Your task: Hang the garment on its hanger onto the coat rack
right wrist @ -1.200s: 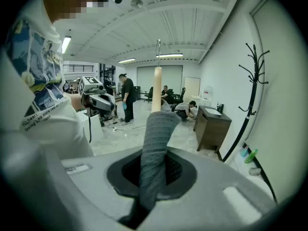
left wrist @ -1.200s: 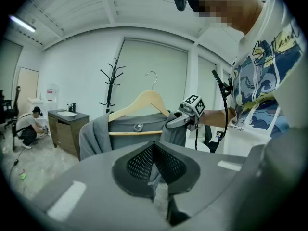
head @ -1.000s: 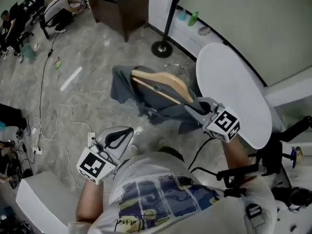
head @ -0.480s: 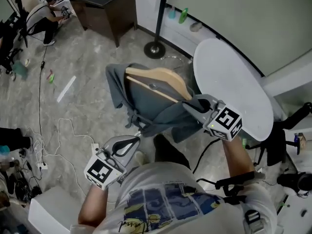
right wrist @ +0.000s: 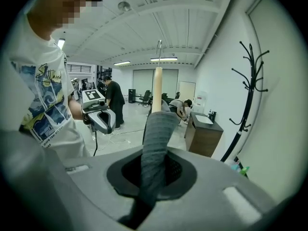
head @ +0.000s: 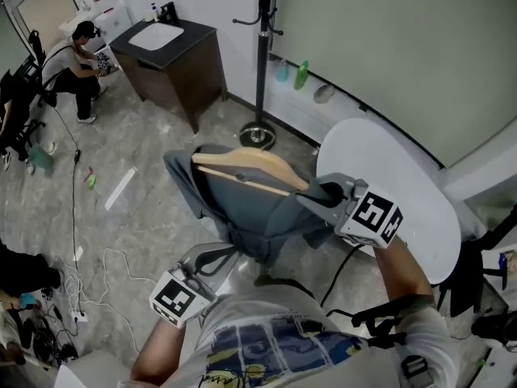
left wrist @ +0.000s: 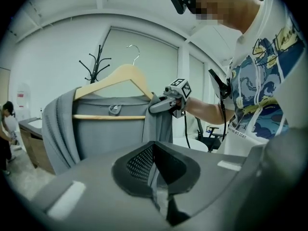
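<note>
- Slippage risk: right gripper [head: 323, 194] is clamped only on garment [head: 242, 208] cloth at hanger [head: 242, 166] end, so hanger may tip out.
- Left gripper [head: 220, 257], jaws together near hem, gives little support.
- Coat rack [head: 262, 47] well apart; hook may miss peg.

The head view looks steeply down from above the person, with the coat rack [head: 262, 31] at twelve o'clock. The left gripper view looks up at the grey garment [left wrist: 110, 129] from close below. The right gripper view sits hard against it, the coat rack at three o'clock. All three share the garment.
</note>
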Demonstrator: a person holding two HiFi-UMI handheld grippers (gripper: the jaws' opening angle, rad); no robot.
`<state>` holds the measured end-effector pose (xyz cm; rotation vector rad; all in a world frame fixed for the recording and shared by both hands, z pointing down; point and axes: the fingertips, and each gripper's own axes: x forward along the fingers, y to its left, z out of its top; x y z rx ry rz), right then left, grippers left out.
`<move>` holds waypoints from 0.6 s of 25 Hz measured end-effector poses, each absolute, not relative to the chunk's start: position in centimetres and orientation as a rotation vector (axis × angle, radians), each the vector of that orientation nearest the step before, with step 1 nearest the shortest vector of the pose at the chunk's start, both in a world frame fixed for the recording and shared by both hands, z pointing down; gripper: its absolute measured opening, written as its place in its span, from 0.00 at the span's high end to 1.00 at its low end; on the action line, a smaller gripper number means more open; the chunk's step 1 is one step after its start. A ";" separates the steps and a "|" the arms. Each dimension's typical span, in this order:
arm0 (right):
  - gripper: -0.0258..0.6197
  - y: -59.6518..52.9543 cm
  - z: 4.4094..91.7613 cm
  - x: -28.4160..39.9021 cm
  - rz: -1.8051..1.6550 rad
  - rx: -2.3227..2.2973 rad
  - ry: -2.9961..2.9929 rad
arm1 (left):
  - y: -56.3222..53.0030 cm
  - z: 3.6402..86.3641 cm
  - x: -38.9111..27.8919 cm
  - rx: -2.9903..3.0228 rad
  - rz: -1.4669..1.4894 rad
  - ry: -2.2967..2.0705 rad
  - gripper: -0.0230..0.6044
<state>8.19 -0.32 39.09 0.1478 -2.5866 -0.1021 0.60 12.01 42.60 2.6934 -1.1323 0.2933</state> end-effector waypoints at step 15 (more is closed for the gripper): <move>0.94 -25.8 33.9 4.9 -0.099 0.284 -2.606 | -4.1 43.0 -2.0 2.702 0.215 -1.078 0.89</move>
